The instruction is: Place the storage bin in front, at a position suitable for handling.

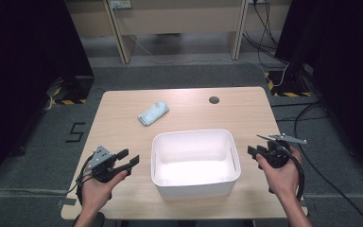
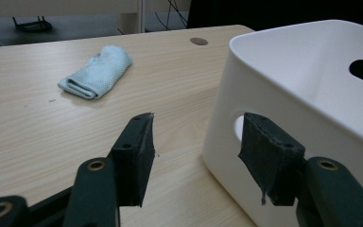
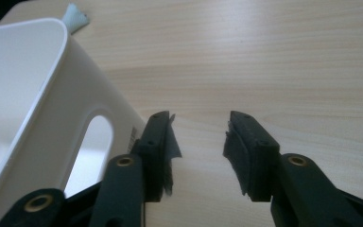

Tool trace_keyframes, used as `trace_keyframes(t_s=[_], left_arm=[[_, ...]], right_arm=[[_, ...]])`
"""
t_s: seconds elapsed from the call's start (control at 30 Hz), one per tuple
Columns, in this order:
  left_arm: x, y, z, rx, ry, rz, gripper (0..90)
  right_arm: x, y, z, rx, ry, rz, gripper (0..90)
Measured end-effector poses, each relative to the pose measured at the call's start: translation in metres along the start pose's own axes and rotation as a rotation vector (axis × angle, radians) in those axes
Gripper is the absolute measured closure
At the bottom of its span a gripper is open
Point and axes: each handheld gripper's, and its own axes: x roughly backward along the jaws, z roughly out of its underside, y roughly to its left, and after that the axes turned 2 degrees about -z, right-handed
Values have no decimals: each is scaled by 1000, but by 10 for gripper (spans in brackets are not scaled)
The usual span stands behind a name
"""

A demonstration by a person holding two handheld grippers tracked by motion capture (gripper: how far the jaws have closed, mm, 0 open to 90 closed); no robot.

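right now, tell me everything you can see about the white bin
The white bin is a rounded rectangular tub that looks like smooth plastic, open at the top and empty. A slot handle is cut into each short wall. It stands upright at the near middle of the wooden table, between the two grippers, touching nothing but the tabletop. The folded blue cloth lies apart, behind it.

Black grippers, brass rivets, seemingly frayed pads on fingers (image 3: 246, 151).

Bin (image 1: 194, 182) at table (image 1: 246, 109) front-centre, cloth (image 1: 153, 113) behind-left; L gripper (image 1: 127, 160) left of bin, R gripper (image 1: 254, 152) right.
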Motion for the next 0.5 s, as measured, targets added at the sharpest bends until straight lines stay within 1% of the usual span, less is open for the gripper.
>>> trace_keyframes(t_s=[0.03, 0.1, 0.17, 0.27, 0.33, 0.43, 0.5], left_arm=[[0, 0, 0, 0, 0, 0, 447], [-1, -2, -3, 9, 2, 16, 452], [-4, -4, -8, 33, 9, 44, 466], [-5, -6, -12, 29, 9, 42, 474], [-4, -9, -16, 43, -6, 55, 478], [-3, -14, -24, 38, -13, 71, 480], [-4, -19, -28, 32, -6, 89, 480]], right_arm=[[0, 0, 0, 0, 0, 0, 614], [-1, 3, -2, 9, 16, 2, 635], [-3, 8, -5, 8, 23, -7, 669], [-3, 11, -8, 17, 28, -3, 695], [-1, 13, -12, 18, 22, 0, 720], [2, 17, -19, 25, 13, -4, 744], [3, 21, -23, 35, 2, -12, 747]])
